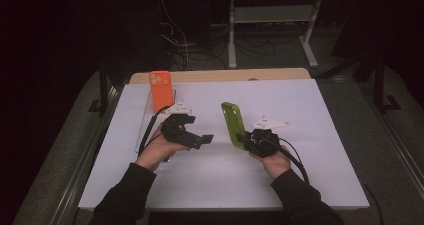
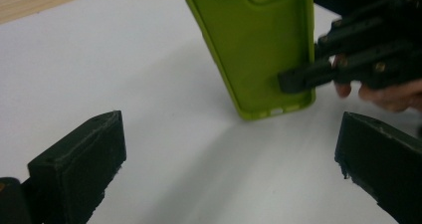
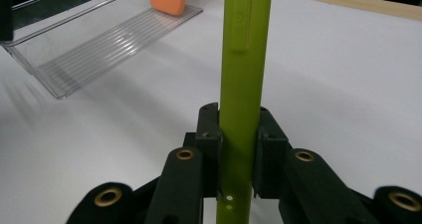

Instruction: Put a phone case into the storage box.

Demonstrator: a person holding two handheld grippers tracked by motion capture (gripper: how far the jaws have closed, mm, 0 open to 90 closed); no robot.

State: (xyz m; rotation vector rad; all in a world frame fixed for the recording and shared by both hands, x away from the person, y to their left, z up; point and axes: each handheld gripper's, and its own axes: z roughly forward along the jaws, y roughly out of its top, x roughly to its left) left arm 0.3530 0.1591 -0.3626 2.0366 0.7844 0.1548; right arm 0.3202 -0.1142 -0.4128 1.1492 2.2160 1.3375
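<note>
**Green case held upright over the white table**

High view: right gripper (image 1: 245, 137) clamps green phone case (image 1: 233, 125) at its lower edge, long axis standing up, above white table (image 1: 320, 135). Orange case (image 1: 161, 90) in clear stand (image 1: 145, 125).

Left gripper view: left gripper (image 2: 229, 169) spread wide, holding nothing. Case matte, rubbery, hollow side showing.

Right gripper view: case seen edge-on, pressed between both pads. No writing readable.

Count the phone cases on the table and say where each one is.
2. The green phone case stands upright, clamped in the right gripper. The orange phone case leans in the clear rack at the table's far left.
</note>
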